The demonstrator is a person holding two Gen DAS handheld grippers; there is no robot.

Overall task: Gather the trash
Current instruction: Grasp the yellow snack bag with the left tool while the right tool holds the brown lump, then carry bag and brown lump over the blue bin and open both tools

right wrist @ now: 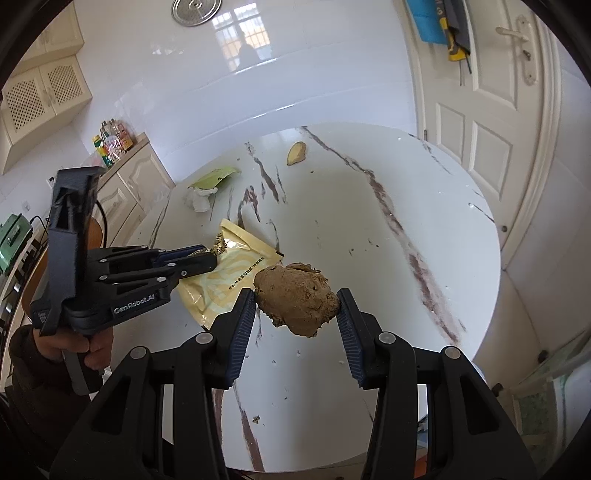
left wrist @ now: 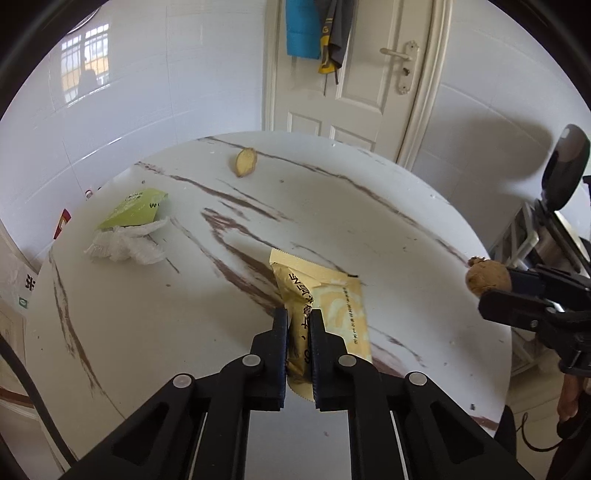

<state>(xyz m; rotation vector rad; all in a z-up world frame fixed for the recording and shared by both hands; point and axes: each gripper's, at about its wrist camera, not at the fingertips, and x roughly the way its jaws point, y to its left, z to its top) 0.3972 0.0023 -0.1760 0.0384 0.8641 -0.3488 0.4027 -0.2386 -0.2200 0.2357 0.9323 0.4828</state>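
Note:
My left gripper (left wrist: 298, 318) is shut on a yellow snack wrapper (left wrist: 332, 295), pinching its near left part above the round marble table (left wrist: 184, 314). From the right wrist view the same left gripper (right wrist: 212, 258) grips the wrapper (right wrist: 229, 273) at its edge. My right gripper (right wrist: 297, 300) is shut on a brown lumpy root (right wrist: 297, 299), held above the table; in the left wrist view that root (left wrist: 487, 277) shows at the right gripper's tips. A green packet (left wrist: 135, 208) lies on crumpled white plastic (left wrist: 125, 245) at the far left. A ginger piece (left wrist: 246, 161) lies near the far edge.
A white door (left wrist: 354, 74) with hanging blue and grey cloths (left wrist: 317, 29) stands behind the table. Cabinets with bottles (right wrist: 112, 142) line the left wall. A hand (right wrist: 96, 347) holds the left gripper's handle. Small crumbs (right wrist: 255, 419) dot the marble top.

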